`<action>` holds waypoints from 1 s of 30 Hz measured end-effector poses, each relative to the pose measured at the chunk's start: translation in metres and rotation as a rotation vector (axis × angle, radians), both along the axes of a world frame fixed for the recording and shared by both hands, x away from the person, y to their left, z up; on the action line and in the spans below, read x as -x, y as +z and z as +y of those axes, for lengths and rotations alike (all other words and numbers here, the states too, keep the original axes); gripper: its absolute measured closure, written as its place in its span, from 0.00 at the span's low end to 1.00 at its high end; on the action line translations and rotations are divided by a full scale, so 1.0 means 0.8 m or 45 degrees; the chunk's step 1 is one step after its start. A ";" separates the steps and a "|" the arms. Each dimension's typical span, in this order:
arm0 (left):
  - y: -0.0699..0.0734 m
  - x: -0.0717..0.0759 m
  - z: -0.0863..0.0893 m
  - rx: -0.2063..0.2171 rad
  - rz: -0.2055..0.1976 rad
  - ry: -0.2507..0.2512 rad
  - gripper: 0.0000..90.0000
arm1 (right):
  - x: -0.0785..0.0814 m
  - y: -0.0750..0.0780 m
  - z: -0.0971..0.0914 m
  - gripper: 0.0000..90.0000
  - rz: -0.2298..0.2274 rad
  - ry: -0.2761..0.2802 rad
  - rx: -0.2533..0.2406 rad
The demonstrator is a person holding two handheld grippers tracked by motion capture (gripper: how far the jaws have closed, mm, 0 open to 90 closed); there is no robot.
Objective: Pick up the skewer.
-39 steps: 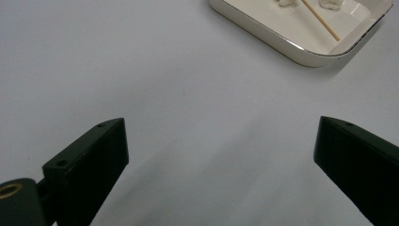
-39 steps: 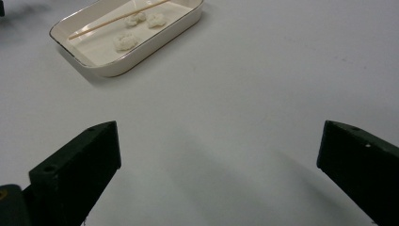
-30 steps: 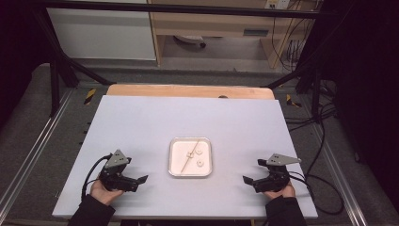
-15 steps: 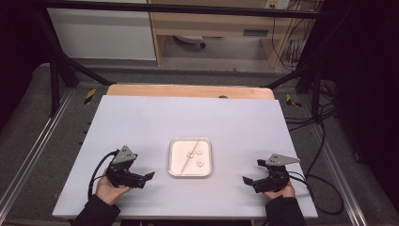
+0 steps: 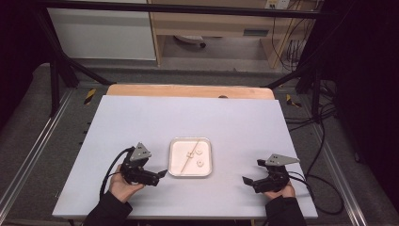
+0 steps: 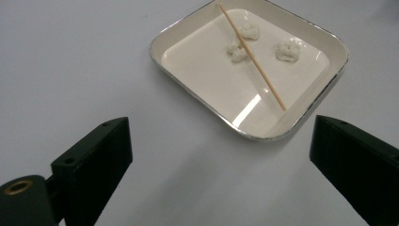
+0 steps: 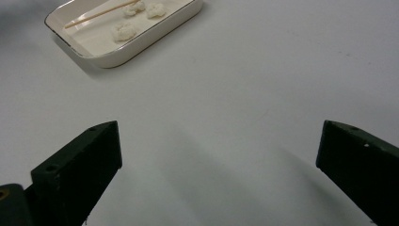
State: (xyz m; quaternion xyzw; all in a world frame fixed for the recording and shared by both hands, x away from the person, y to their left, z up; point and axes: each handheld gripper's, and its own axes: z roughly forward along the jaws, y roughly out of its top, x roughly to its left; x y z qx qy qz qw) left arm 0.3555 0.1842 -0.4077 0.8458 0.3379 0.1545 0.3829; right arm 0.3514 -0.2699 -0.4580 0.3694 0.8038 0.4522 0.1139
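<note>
Left gripper view: wide-spread left gripper (image 6: pixel 221 155) nears the tray (image 6: pixel 207 106). Its thin wooden skewer (image 6: pixel 251 56) looks light and brittle; pinch mid-length. Right gripper (image 7: pixel 219 169) gapes too.

Evenly lit from above across the pale worktop (image 5: pixel 188 117); dark, murky surroundings. Soft shadows under each tool. Small glare streak on the tray (image 6: pixel 263 134) floor. Slightly soft, grainy; near jaws blurred.
</note>
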 end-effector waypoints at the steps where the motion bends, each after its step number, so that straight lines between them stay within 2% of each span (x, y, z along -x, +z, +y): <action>1: 0.000 -0.001 -0.003 -0.003 -0.001 -0.004 0.07 | 0.000 0.000 0.000 0.01 0.001 0.000 0.000; 9: -0.001 -0.008 -0.026 -0.014 0.017 -0.018 0.10 | 0.000 -0.001 0.001 0.01 0.001 0.002 0.009; 18: -0.002 -0.018 -0.052 -0.028 0.048 -0.006 0.15 | 0.000 -0.001 0.001 0.01 0.001 0.004 0.013; 27: -0.009 -0.029 -0.080 -0.041 0.089 0.019 0.26 | 0.000 -0.001 0.001 0.02 -0.001 0.006 0.014; 30: -0.012 -0.030 -0.087 -0.041 0.099 0.027 0.34 | 0.000 -0.001 0.001 0.02 -0.001 0.006 0.012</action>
